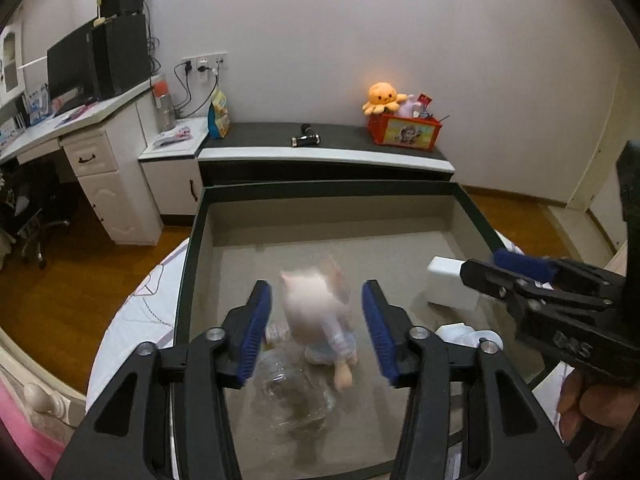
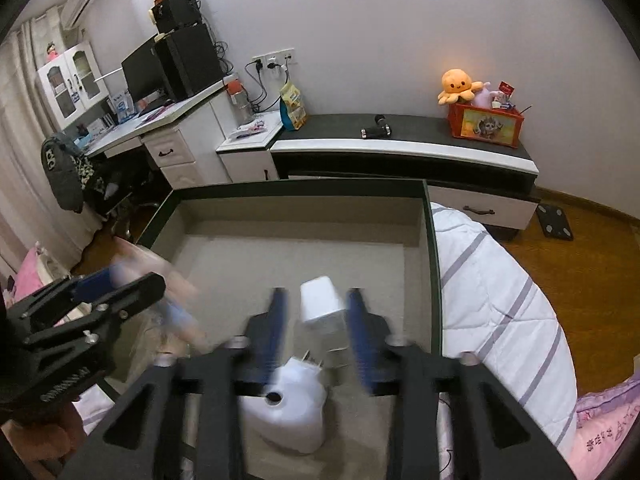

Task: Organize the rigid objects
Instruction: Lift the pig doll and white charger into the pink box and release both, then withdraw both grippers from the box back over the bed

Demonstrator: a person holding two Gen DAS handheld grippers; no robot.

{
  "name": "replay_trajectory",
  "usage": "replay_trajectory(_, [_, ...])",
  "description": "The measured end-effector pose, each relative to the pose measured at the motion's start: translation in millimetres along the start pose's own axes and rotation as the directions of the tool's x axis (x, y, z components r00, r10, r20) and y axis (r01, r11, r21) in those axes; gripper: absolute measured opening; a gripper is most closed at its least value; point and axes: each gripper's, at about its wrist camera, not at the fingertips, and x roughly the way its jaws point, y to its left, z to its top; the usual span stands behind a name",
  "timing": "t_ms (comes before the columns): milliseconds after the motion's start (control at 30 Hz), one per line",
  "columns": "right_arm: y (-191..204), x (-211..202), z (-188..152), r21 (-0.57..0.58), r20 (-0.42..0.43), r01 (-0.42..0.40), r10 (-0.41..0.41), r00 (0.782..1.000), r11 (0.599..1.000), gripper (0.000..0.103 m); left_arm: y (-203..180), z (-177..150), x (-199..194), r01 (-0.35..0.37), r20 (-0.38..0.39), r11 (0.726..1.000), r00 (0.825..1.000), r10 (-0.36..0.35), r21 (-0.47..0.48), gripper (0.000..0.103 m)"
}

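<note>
L gripper (image 1: 316,328) jaws wide apart; R gripper (image 2: 318,332) likewise, both angled down.

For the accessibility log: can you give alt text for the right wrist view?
The open right gripper hovers over a white cube and a white plug-in device inside a shallow box. The left gripper is at lower left.

Open box (image 1: 188,264) sitting on bed (image 2: 492,292), low cabinet (image 2: 400,148) standing behind it. Doll (image 1: 320,320) lying in box's left part, crumpled plastic wrap (image 1: 292,396) lying before it. Adapter (image 2: 320,300) lying right of doll; larger plug device (image 2: 292,408) lying before adapter. Toy basket (image 2: 486,124) sitting on cabinet's right end.
</note>
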Motion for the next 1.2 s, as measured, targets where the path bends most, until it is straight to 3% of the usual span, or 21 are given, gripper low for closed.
replay_trajectory(33, [-0.7, -4.5, -0.9, 0.005, 0.018, 0.003, -0.003, 1.000, 1.000, 0.086, -0.8, -1.6, -3.4, -0.013, 0.008, 1.000, 1.000, 0.013, -0.002, 0.078])
replay_trajectory(67, [-1.7, -9.8, -2.4, 0.008, 0.033, 0.003, -0.003, 0.999, 1.000, 0.086, -1.3, -2.6, -7.4, -0.025, 0.019, 1.000, 0.999, 0.025, -0.002, 0.094])
replay_trajectory(133, [-2.2, -17.9, -5.2, 0.023, 0.030, 0.010, -0.011, 0.999, 1.000, 0.086, -2.0, -6.0, -22.1, -0.052, 0.067, 0.999, 0.996, 0.052, 0.000, 0.103])
replay_trajectory(400, [12.8, -80.9, -39.9, 0.042, 0.139, -0.039, 0.033, 0.990, 0.998, 0.086, 0.0, -36.5, -94.7, -0.040, 0.173, 0.999, 0.984, 0.041, -0.011, 0.103])
replay_trajectory(567, [33.2, -135.6, -74.1, 0.030, 0.239, -0.025, 0.017, 0.971, 0.999, 0.086, 3.7, -69.5, -150.1, -0.013, 0.248, 1.000, 0.969, 0.018, -0.023, 0.103])
replay_trajectory(767, [55.9, -181.0, -104.6, 0.005, 0.318, 0.008, -0.009, 0.948, 1.000, 0.087, 1.1, -116.1, -206.5, -0.049, 0.319, 0.998, 0.946, 0.057, -0.032, 0.103])
replay_trajectory(867, [67.3, -197.8, -117.3, -0.008, 0.348, 0.029, -0.025, 0.937, 1.000, 0.087, 0.6, -131.8, -221.5, -0.086, 0.338, 0.995, 0.936, 0.096, -0.045, 0.103])
replay_trajectory(1100, [81.0, -220.8, -146.4, -0.028, 0.384, 0.076, -0.059, 0.921, 0.997, 0.088, 5.8, -161.5, -236.5, -0.092, 0.335, 0.990, 0.935, 0.122, -0.103, 0.103])
replay_trajectory(1167, [82.4, -224.3, -156.4, -0.017, 0.394, 0.086, -0.073, 0.916, 0.996, 0.103, 5.7, -165.6, -236.2, -0.097, 0.327, 0.989, 0.936, 0.128, -0.110, 0.103])
replay_trajectory(1200, [83.1, -225.0, -159.9, -0.014, 0.398, 0.092, -0.078, 0.914, 0.996, 0.103, 6.5, -168.6, -236.6, -0.096, 0.319, 0.989, 0.939, 0.129, -0.116, 0.103])
